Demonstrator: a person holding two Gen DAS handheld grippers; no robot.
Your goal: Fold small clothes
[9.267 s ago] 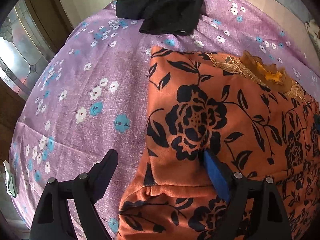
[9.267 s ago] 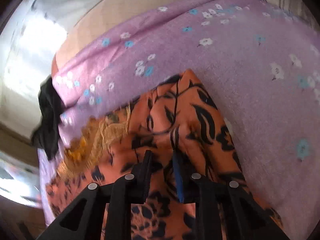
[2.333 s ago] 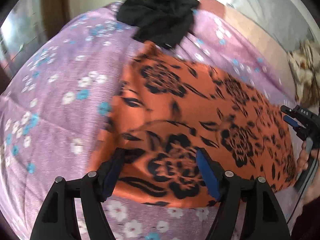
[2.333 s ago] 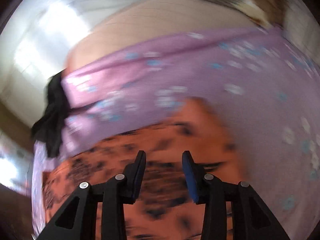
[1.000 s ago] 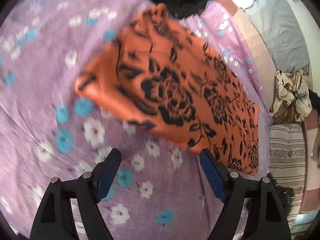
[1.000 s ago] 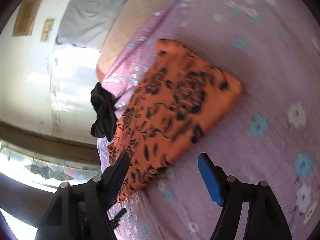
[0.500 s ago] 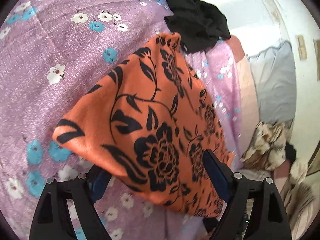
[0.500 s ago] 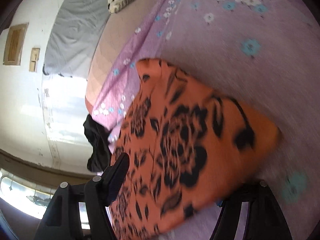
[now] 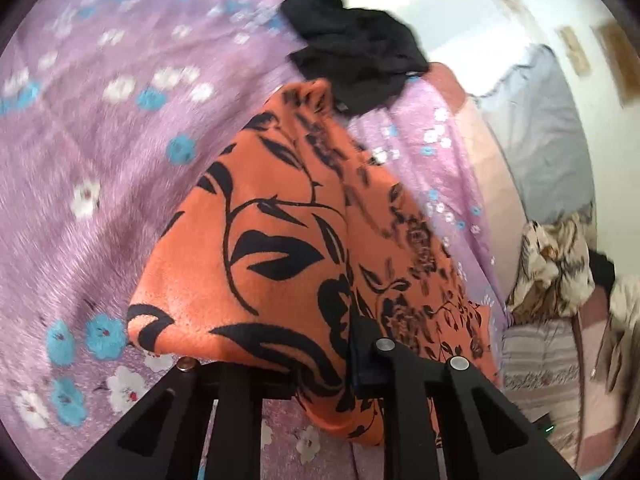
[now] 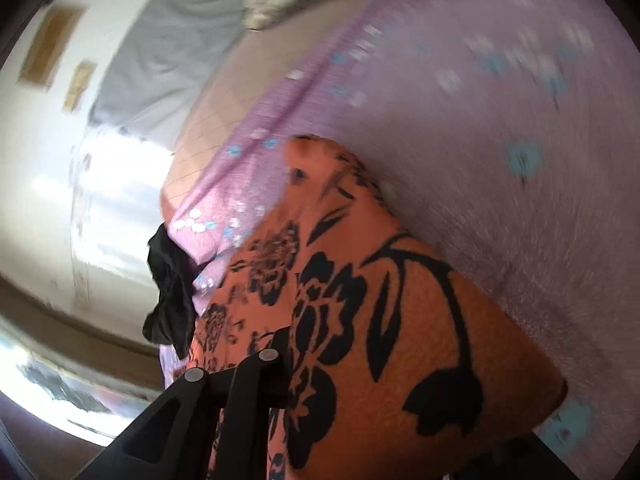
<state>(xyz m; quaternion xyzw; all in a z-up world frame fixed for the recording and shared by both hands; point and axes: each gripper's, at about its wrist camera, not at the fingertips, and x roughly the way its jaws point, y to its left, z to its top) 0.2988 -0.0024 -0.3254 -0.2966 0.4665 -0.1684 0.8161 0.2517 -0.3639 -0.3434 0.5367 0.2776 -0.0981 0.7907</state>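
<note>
Mostly fuzzy orange floral garment [image 9: 288, 248], folded.

A folded cloth [image 9: 288, 248] lies mid-frame on the bedspread [image 9: 100, 152], a dark garment [image 9: 356, 56] touching its far corner, with crumpled clothes [image 9: 556, 268] at the right edge.

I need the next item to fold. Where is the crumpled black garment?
In the left wrist view the crumpled black garment lies upper centre on the purple floral bedspread, at the far tip of the orange black-flowered cloth, near the bed's edge.
</note>
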